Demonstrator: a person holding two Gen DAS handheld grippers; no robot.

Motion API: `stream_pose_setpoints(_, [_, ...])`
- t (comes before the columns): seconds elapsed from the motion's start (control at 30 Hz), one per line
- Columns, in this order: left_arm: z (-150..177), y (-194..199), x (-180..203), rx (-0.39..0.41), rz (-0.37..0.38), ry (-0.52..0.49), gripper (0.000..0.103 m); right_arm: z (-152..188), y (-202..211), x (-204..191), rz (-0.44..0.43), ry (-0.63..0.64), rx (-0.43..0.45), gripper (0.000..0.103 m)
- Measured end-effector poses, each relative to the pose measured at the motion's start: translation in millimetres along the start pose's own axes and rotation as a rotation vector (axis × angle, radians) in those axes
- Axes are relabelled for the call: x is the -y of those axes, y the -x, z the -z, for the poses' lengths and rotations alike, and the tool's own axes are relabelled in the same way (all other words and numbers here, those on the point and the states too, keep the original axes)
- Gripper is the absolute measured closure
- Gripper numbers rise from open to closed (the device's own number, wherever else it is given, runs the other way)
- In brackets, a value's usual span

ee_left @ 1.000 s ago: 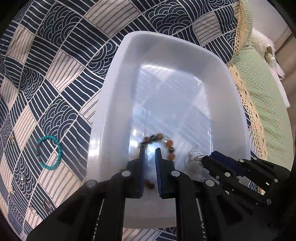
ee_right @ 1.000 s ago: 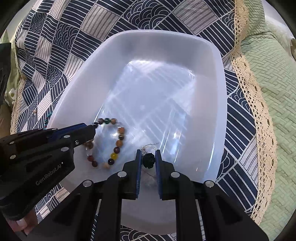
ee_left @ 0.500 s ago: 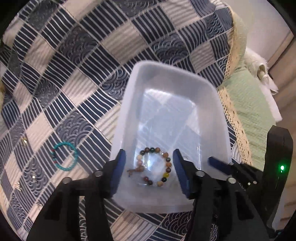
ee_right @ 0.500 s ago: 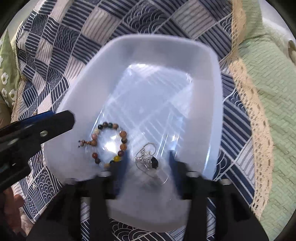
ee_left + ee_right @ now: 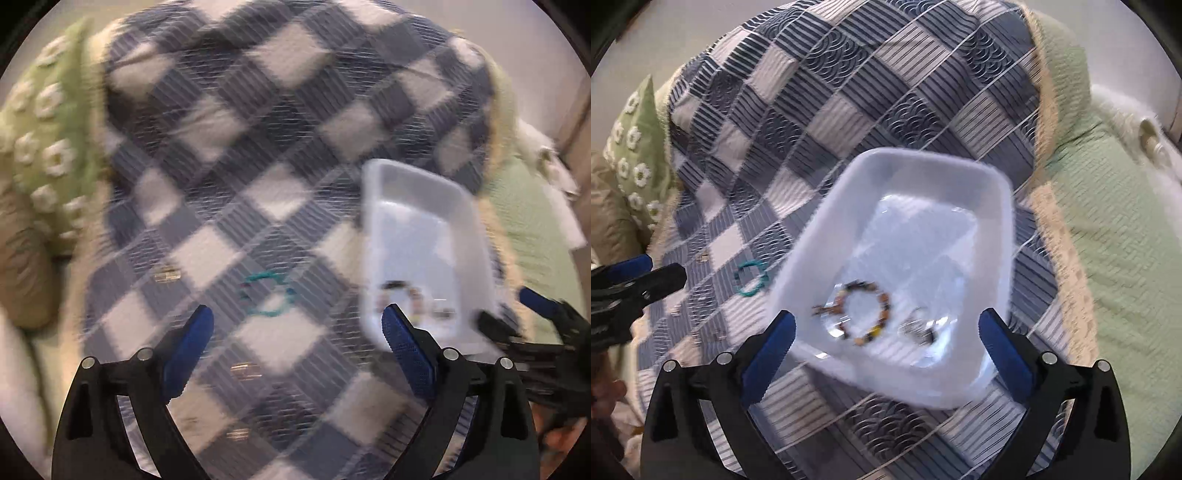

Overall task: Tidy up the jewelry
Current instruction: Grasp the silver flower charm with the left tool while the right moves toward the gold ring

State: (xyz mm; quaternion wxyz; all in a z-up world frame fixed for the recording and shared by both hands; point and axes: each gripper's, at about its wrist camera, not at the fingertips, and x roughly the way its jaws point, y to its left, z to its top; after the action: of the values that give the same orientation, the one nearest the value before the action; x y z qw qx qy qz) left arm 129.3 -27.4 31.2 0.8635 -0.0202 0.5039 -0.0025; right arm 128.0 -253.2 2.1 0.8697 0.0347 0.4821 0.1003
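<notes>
Both tongs (image 5: 297,332) (image 5: 886,334) angle downward, jaws opening, empty.

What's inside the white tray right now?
In the white tray: a multicoloured bead bracelet and a small silver piece, blurred. Nothing covers them; the rest looks bare.

Tub (image 5: 995,206) on the quilt (image 5: 849,92), bead bracelet (image 5: 866,312) and small chain piece (image 5: 918,326) inside it, another bracelet (image 5: 751,278) on the quilt left of the tub
</notes>
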Motion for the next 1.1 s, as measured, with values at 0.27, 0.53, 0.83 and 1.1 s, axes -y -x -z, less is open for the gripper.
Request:
stream_pose_setpoints(0.27, [19.4, -14.5, -70.7, -0.052, -0.101, 0.008, 0.015, 9.2, -1.2, -46.6, 0.061, 0.073, 0.010, 0.005])
stream_pose_setpoints(0.53, [44.3, -58.1, -134.1, -0.181, -0.190, 0.044, 0.015, 12.4, -24.6, -100.5, -0.065, 0.105, -0.082, 0.005])
stream_pose_setpoints(0.83, [58.9, -92.7, -182.4, -0.187, -0.181, 0.122, 0.016, 23.9, -59.6, -149.9, -0.029, 0.228, -0.146, 0.005])
stream_pose_setpoints(1.1, [65.4, -113.8, -181.6, -0.250, -0.137, 0.130, 0.050, 31.3, -67.1, -157.4, 0.002, 0.259, -0.158, 0.005])
